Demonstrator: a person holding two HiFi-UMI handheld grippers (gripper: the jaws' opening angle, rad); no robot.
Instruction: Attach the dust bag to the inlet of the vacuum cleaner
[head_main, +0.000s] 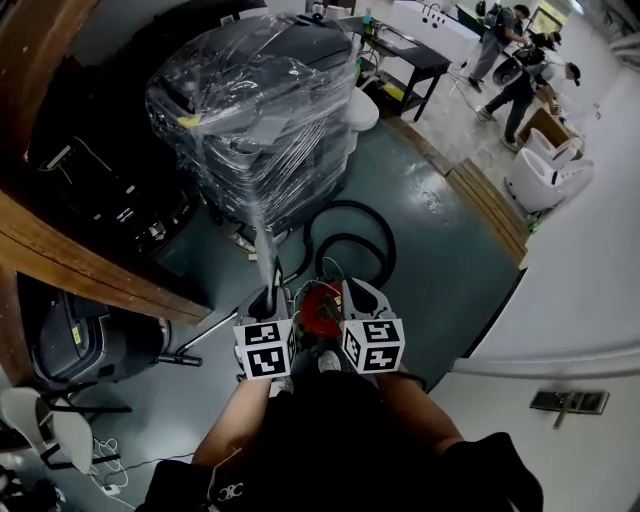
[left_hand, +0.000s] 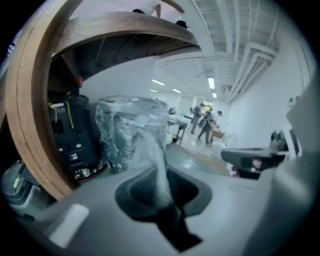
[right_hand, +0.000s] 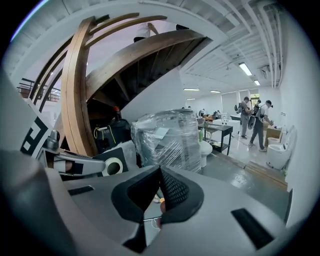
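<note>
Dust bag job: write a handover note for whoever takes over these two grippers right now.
Left gripper: jaws shut on the dust bag, a pale strip standing up from them.
Right gripper: jaws shut, nothing visibly held.
Vacuum cleaner: red body on the floor, just ahead between the two grippers; black hose looped beyond it.
Done: bag is in the grip.
Left: find the inlet, which I can't make out from here, and attach the bag to it.

floor (head_main: 430, 250): dark teal | stair (right_hand: 80, 100): curved wood | wall (right_hand: 155, 95): white | strip lights (right_hand: 245, 69): lit | table (head_main: 410, 55): black
</note>
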